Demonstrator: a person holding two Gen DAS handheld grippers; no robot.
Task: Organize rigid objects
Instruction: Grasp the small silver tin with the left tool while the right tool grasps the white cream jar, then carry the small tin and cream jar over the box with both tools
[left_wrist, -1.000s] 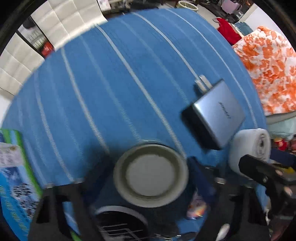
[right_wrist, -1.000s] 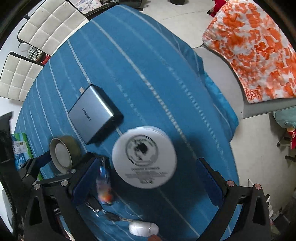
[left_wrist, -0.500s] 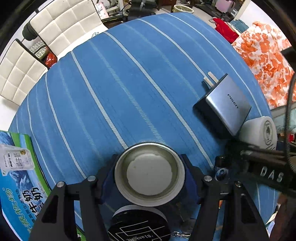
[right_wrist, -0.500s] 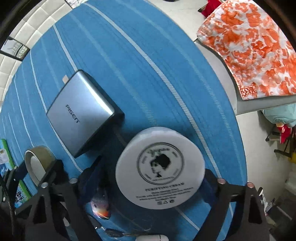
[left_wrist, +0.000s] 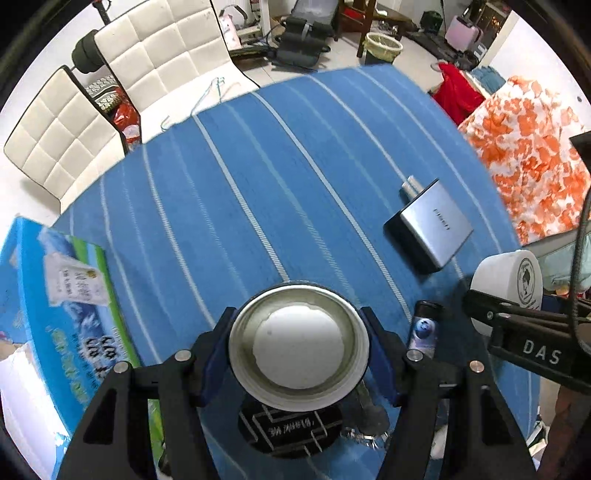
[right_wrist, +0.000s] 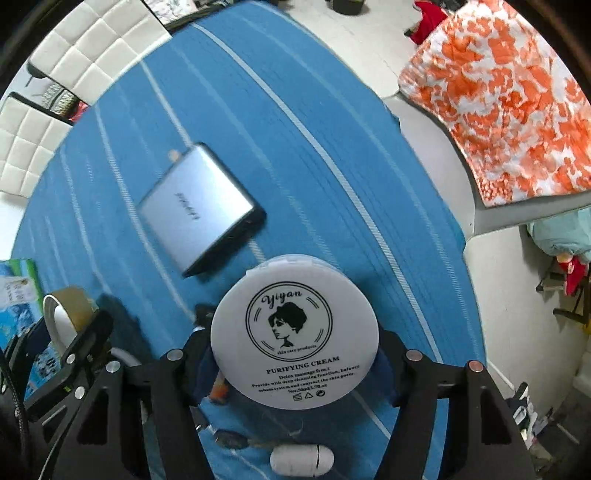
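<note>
Tape roll (left_wrist: 298, 346) and cream jar (right_wrist: 294, 332) now clamped and raised off the blue cloth (left_wrist: 258, 206).

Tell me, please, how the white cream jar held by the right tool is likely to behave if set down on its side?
The cream jar is a round, smooth-walled disc, so on its side it would probably roll across the blue striped cloth. It looks rigid, so the right tool shouldn't deform it. Its glossy plastic may slip under a light grip.

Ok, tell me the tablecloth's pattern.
Blue tablecloth with thin white stripes, clearest in the left wrist view.
</note>
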